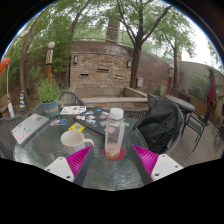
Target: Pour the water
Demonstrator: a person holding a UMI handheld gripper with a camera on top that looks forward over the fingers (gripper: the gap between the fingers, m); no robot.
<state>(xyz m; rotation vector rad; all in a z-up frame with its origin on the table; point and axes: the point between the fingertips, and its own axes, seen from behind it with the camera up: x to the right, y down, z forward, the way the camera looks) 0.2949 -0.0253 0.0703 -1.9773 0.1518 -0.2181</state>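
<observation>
A clear plastic water bottle point(115, 132) with a white cap stands upright on a red coaster point(115, 153) on the round glass table point(60, 150). A white mug point(75, 139) sits just left of it. My gripper point(112, 160) is open, its two magenta pads point(77, 161) spread wide to either side. The bottle stands just ahead of the fingertips, midway between them, with clear gaps on both sides. Nothing is held.
Papers point(73, 110) and small items lie across the far part of the table, and a book point(30, 127) lies at its left. A black bag point(160, 122) rests on a chair at the right. A potted plant point(48, 95) and a stone wall stand beyond.
</observation>
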